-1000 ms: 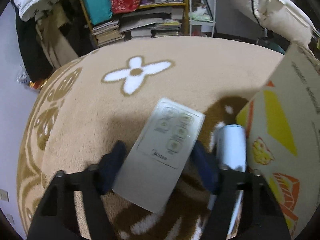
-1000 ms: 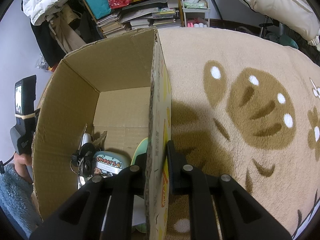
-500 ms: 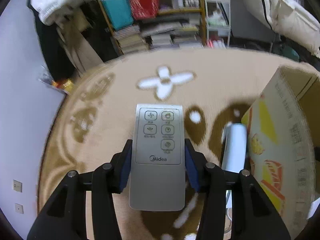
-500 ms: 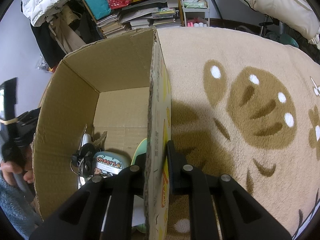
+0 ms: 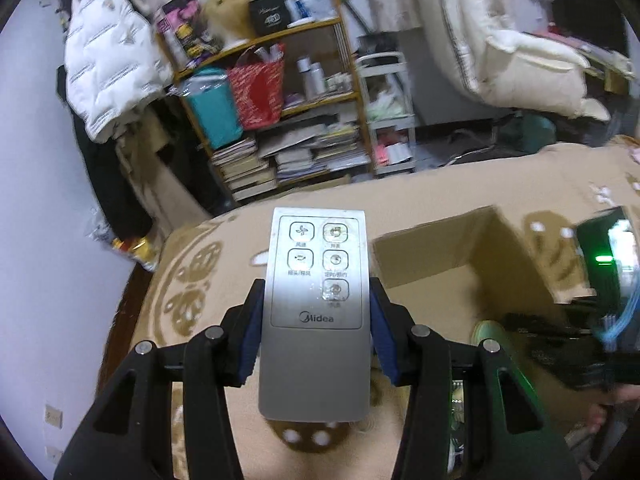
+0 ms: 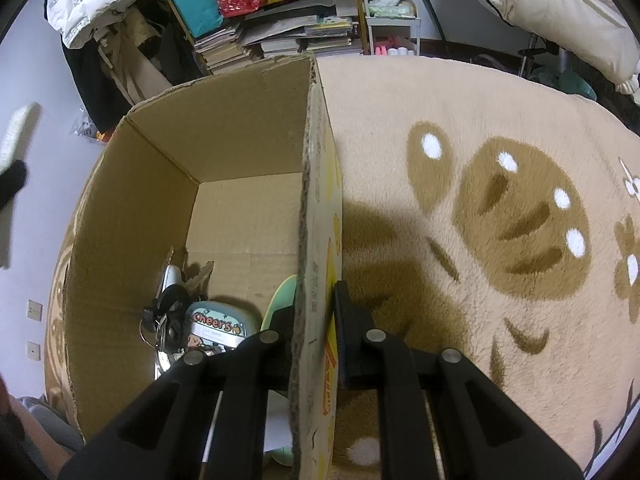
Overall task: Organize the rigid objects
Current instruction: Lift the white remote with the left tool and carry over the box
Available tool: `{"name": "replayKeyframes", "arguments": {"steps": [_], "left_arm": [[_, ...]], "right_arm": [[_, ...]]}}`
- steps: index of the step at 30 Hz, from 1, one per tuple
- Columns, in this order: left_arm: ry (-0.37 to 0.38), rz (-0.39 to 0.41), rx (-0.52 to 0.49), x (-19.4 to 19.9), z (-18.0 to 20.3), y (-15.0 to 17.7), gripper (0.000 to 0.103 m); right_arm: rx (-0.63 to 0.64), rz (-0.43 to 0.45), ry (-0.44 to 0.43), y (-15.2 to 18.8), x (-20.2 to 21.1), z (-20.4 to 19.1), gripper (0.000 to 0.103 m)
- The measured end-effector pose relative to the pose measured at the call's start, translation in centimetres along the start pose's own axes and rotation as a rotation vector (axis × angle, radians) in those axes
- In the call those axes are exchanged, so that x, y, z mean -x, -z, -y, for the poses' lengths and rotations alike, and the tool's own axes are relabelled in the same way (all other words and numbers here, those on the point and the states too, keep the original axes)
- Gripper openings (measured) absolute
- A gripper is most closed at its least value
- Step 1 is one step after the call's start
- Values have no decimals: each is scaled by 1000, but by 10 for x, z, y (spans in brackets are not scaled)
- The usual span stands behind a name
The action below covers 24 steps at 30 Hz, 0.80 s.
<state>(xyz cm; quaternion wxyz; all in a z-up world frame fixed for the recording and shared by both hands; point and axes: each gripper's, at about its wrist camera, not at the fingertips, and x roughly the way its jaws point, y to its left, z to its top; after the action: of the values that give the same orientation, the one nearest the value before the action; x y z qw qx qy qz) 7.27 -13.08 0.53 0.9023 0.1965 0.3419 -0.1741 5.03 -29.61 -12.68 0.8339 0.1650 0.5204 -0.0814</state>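
Lifted clear of the rug since a second ago, the remote [image 5: 318, 312] now rides high in the left gripper [image 5: 316, 320], which grasps it by its long edges with blue pads [image 5: 248, 340], and the box [image 5: 460, 264] has come into the left view ahead and to the right. The right gripper [image 6: 314, 344] has not shifted: it is clenched on the box's right wall [image 6: 316, 240], one finger inside and one outside.

Risks, as I judge them: the remote is smooth and held only by narrow edges, so a quick tilt could let it slip and land on the rug [image 6: 480, 160] short of the box. The pinched wall is thin cardboard and could buckle or tip the box if pulled.

The remote is a flat silver-grey slab with five round buttons and a Midea logo, face up and rigid. In the box's near corner lie keys [image 6: 160, 320], a printed tin [image 6: 216, 328] and something pale green [image 6: 280, 300].
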Motion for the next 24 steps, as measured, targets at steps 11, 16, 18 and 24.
{"name": "replayKeyframes", "arguments": {"steps": [11,16,18,24], "left_arm": [[134,-86,-39,-3,52,18,47],[166,-135,-30,-15,56,25,47],[166,-155,-24,-21,55,28,47],[169,-184,-17,-29,55,32,47]], "right_arm": [[-6,1,-5,0,0,-1,14],[-6,1,-5,0,0,-1,14],[-6,1,-5,0,0,-1,14],[-6,1,-5,0,0,-1,14]]}}
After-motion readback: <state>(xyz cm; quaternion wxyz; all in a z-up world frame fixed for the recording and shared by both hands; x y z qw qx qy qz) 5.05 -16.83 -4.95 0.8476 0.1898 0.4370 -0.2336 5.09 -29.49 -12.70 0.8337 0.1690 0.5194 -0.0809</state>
